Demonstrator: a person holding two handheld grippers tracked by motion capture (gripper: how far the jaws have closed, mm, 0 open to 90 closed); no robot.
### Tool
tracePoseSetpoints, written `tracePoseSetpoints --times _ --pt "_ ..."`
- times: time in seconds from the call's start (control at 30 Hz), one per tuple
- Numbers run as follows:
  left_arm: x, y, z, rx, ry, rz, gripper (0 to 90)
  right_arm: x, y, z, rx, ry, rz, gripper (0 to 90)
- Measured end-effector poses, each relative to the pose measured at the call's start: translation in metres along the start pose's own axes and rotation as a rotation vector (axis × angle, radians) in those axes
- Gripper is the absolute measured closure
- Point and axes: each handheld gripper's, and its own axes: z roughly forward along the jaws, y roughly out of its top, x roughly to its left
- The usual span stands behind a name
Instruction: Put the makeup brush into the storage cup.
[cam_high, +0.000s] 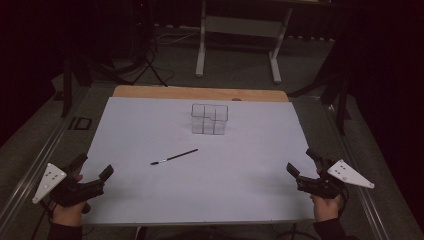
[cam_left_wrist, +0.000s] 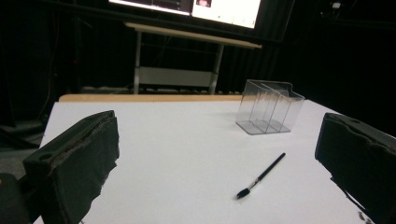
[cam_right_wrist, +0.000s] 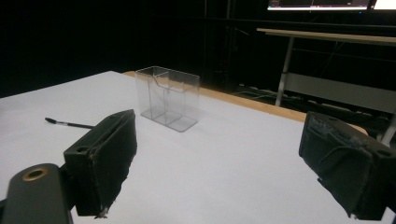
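Both tongs, left and right, gaped empty at the desk's near corners; the thin brush lay mid-desk, axis diagonal, bristles toward the slightly nearer left tongs.

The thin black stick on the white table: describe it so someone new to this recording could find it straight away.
Start at the white table, then find the clear plastic divided box standing toward its far side. Nearer the person and slightly left of the box lies a slim black brush, flat and at an angle, touching nothing. It is the only dark, thin item on the sheet; its tip points toward the left hand-held gripper.
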Motion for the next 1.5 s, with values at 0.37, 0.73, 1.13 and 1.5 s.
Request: tracePoseSetpoints --times 0.37,0.73,1.13,1.5 --pt "-0.003 0.030 0.010 0.176 -0.093 -0.028 0.2 0.000 -0.001 0.002 0.009 0.028 0.017 11.0" --pt "0.004 0.066 0.025 0.259 -0.223 0.041 0.3 0.002 0.000 0.001 0.001 0.037 0.018 11.1" --pt "0.001 0.100 0.055 0.373 -0.274 0.119 0.8 0.003 0.000 0.002 0.013 0.044 0.014 11.1" --pt "-0.007 0.109 0.080 0.472 -0.324 0.149 0.8 0.004 0.000 0.003 0.020 0.050 0.009 11.1"
